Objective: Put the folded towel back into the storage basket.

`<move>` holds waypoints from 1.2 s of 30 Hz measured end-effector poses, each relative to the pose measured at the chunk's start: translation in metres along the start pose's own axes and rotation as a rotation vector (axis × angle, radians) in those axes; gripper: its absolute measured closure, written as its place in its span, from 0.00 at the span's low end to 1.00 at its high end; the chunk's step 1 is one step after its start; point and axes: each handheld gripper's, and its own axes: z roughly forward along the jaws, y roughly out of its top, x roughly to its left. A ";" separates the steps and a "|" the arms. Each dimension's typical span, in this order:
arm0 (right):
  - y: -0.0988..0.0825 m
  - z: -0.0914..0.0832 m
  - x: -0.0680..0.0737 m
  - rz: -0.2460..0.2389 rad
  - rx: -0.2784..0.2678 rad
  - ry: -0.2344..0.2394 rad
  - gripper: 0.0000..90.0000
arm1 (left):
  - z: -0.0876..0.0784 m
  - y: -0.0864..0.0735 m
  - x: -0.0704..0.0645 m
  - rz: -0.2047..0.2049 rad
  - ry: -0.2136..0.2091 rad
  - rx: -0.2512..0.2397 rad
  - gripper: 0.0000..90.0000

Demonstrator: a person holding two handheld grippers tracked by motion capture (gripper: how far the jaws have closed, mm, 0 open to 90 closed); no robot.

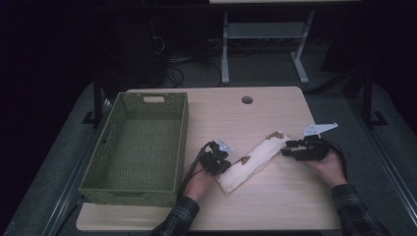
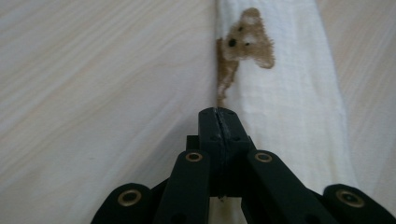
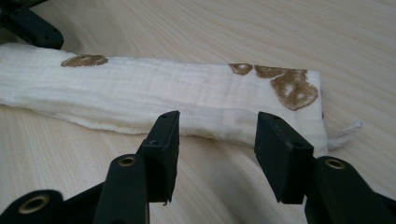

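Dark floor and shadow surround a pale wooden table (image 1: pixel 275 206), with the white legs of another table (image 1: pixel 225 49) standing beyond its far edge and cables lying on the floor there. On the table's left part sits a green woven basket (image 1: pixel 183 142), and a round cable hole (image 1: pixel 247 100) is cut near the far edge.

Across the middle of the tabletop lies a folded cream cloth (image 1: pixel 251 160) (a long strip printed with brown bear figures), running slantwise from near the person's left hand up toward the right hand.

At the cloth's near, lower end is the left gripper (image 1: pixel 222 166). In the left gripper view its jaws are pressed together, the tips meeting right at the cloth's long edge just below a brown bear print (image 2: pixel 247 39); whether a fold of the fabric is pinched between them cannot be told.

At the cloth's far end is the right gripper (image 1: pixel 286 148). In the right gripper view its jaws stand about halfway apart with bare table between them, the cloth's long edge lying just beyond their tips, not pressed by either pad. A loose thread (image 3: pixel 345 133) trails from that end's corner.

Plaid sleeves (image 1: pixel 179 216) cover both forearms.
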 end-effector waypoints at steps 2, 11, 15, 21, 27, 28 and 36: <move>0.000 0.000 0.000 -0.001 -0.001 -0.003 0.54 | 0.001 0.000 -0.001 -0.001 -0.006 0.000 0.99; 0.001 -0.002 0.001 -0.001 -0.006 -0.004 0.53 | 0.001 -0.005 -0.020 0.047 -0.111 0.004 0.99; 0.001 -0.003 0.001 -0.007 -0.010 -0.002 0.53 | 0.002 -0.004 -0.031 0.066 -0.167 0.006 0.99; 0.001 -0.003 0.001 -0.015 -0.014 0.005 0.53 | 0.008 0.000 -0.053 0.128 -0.237 0.008 0.99; 0.001 -0.002 0.002 -0.016 -0.021 0.013 0.53 | 0.015 0.006 -0.074 0.186 -0.287 0.011 0.99; 0.001 -0.002 0.002 -0.016 -0.021 0.013 0.53 | 0.015 0.006 -0.074 0.186 -0.287 0.011 0.98; 0.002 -0.001 0.005 -0.028 -0.024 0.017 0.53 | 0.028 0.013 -0.103 0.228 -0.362 -0.025 0.97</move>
